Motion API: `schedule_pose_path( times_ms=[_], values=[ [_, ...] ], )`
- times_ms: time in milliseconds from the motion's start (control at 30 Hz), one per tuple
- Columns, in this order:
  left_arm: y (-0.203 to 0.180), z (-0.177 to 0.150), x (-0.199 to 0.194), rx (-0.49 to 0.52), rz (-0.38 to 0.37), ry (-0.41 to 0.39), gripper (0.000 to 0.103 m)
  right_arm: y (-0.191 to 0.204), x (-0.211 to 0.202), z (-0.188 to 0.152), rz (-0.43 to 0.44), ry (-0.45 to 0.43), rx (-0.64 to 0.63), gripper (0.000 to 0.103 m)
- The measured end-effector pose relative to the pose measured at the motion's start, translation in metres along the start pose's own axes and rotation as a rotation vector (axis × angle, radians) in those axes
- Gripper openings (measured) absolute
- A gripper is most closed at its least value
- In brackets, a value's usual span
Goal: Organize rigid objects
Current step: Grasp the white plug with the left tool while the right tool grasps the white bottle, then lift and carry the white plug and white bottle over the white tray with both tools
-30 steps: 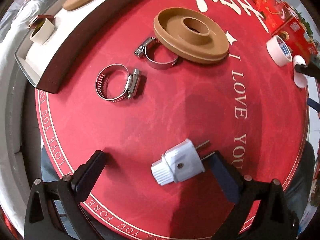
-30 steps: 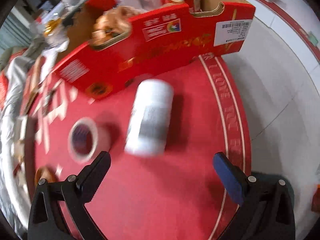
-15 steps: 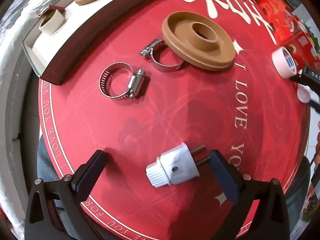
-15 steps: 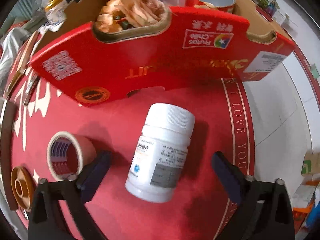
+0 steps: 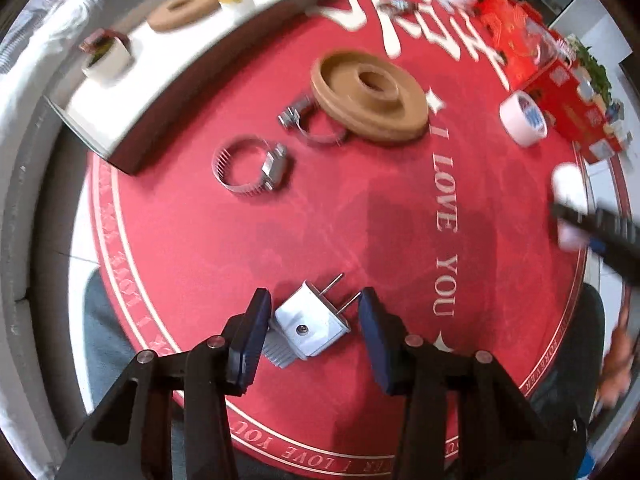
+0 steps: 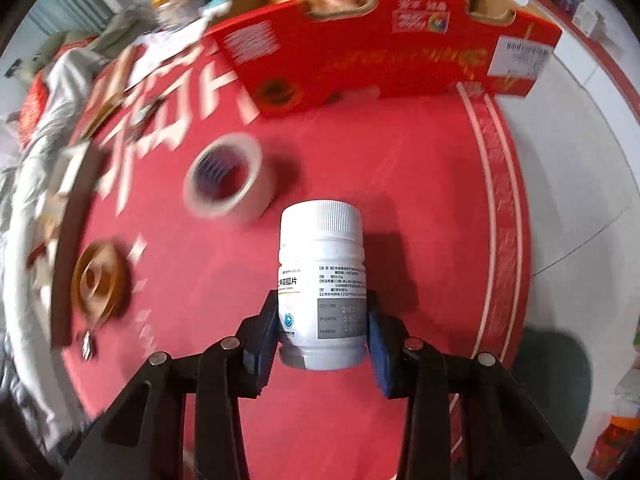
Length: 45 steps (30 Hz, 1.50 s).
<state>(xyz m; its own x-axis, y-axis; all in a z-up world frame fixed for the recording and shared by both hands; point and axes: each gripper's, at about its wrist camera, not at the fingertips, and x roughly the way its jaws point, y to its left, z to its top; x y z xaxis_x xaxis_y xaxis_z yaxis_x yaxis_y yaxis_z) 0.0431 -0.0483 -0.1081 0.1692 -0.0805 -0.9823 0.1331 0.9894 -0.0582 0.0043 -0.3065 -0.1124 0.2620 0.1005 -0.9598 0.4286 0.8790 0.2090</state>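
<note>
A white two-pin plug [image 5: 308, 320] sits between the pads of my left gripper [image 5: 314, 300], prongs pointing up and to the right. The jaws are closing and press on its ribbed end and its front corner. The plug stays sharp while the round red tabletop [image 5: 360, 220] below blurs. In the right wrist view a white pill bottle [image 6: 320, 248] with a ribbed cap is held by its lower body. My right gripper [image 6: 323, 300] is closing, with both pads against the bottle's sides. That bottle [image 5: 566, 184] also shows as a blur at the right edge of the left wrist view.
On the tabletop lie a brown disc [image 5: 368, 96], two steel hose clamps [image 5: 248, 172] [image 5: 312, 124] and a tape roll [image 6: 228, 176]. A white tray [image 5: 120, 120] at the far left holds a brown ring, a cup and tape. A red carton [image 6: 380, 52] stands behind.
Both grippers went from wide open to closed. The left one closed on the plug, which turned its prongs upward. The right one moved over the lying bottle and closed on it.
</note>
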Motion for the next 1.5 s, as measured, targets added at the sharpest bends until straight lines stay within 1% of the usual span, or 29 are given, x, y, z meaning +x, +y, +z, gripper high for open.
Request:
schedule_pose_path(
  times_ms=[67,167,267,400,667,900,1167,1267,1333,1433,1500],
  values=[
    [0.001,0.001,-0.011,0.008,0.015,-0.04,0.048,0.006,-0.007,-0.017,0.032,0.009,-0.02,0.041],
    [0.003,0.001,-0.026,0.017,0.03,-0.088,0.048,0.019,-0.015,-0.027,0.05,0.021,-0.068,0.041],
    [0.012,-0.004,-0.029,0.014,0.034,-0.111,0.048,0.027,-0.023,-0.034,0.076,0.032,-0.106,0.041],
    [0.021,-0.013,-0.03,-0.006,0.024,-0.109,0.048,0.045,-0.026,-0.031,0.085,0.027,-0.147,0.041],
    [0.025,-0.011,-0.026,-0.032,0.009,-0.112,0.048,0.073,-0.02,-0.035,0.103,0.056,-0.189,0.041],
    [0.029,-0.013,-0.024,-0.044,-0.01,-0.11,0.048,0.081,-0.021,-0.04,0.092,0.065,-0.199,0.041],
    [0.037,-0.011,-0.029,-0.066,-0.018,-0.136,0.048,0.093,-0.02,-0.044,0.074,0.073,-0.228,0.041],
    [0.041,-0.006,-0.042,-0.077,-0.02,-0.163,0.048,0.101,-0.027,-0.041,0.076,0.054,-0.249,0.041],
    [0.043,0.001,-0.059,-0.085,-0.037,-0.196,0.048,0.107,-0.034,-0.037,0.086,0.037,-0.259,0.041],
    [0.042,0.013,-0.096,-0.085,-0.046,-0.281,0.049,0.121,-0.054,-0.024,0.127,-0.013,-0.273,0.041],
    [0.039,0.022,-0.131,-0.076,-0.047,-0.364,0.049,0.134,-0.074,-0.012,0.155,-0.064,-0.301,0.041]
  ],
)
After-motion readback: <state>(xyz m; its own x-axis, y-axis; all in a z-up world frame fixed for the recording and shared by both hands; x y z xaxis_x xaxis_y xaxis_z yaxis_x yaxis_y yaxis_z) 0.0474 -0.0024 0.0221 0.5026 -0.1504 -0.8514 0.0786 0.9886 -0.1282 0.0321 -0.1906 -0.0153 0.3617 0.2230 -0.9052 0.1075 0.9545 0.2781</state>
